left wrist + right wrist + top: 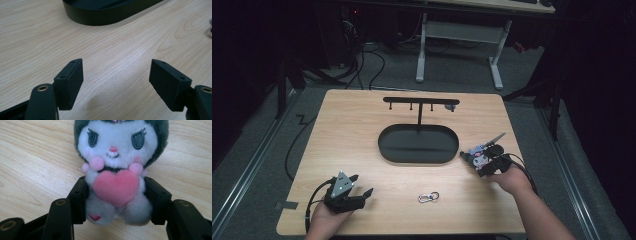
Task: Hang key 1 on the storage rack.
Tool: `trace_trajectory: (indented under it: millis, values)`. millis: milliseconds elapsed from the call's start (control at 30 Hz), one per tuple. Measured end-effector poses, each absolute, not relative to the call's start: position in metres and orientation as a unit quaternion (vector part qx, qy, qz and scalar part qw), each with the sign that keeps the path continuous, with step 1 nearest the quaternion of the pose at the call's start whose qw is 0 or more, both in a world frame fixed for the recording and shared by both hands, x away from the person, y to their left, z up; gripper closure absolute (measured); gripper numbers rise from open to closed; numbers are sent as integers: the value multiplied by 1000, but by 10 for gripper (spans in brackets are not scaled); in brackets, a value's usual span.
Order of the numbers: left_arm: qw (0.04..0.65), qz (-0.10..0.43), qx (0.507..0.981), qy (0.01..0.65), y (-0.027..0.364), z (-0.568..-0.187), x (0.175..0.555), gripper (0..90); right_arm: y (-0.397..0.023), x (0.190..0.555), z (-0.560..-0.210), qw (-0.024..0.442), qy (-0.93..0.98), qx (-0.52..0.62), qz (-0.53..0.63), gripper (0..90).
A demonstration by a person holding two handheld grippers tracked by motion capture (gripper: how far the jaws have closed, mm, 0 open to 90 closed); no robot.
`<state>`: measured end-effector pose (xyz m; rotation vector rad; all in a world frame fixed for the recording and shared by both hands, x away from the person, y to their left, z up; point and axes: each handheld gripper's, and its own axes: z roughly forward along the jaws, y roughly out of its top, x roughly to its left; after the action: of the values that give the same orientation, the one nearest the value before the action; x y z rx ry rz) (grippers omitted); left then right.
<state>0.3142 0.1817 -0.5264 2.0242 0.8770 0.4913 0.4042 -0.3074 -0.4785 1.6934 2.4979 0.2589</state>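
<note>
A small plush toy [113, 155], with a white face, dark hood and pink heart on its chest, lies on the wooden table [347, 130] at the right. My right gripper [116, 183] is shut on its body, one black pad pressed against each side. From above, the plush toy [477, 152] sits at the front of the right gripper [486, 161], just right of the black oval base [387, 147]. My left gripper [363, 183] rests near the table's front left. Its jaws stand wide open in the left gripper view [116, 75], with only bare wood between them.
A black T-shaped hanger bar [419, 101] with small hooks rises from the oval base [100, 17]. A silver carabiner clip [428, 197] lies near the front edge between my hands. Beyond the table are a desk frame [459, 45] and floor cables.
</note>
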Motion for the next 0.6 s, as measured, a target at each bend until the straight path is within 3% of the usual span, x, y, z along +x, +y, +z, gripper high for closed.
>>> trace_trajectory:
  millis: [600]
  values:
    - [426,192,812,349,181,-527,314,281,-299,401,-468,61,823,559,74,514]
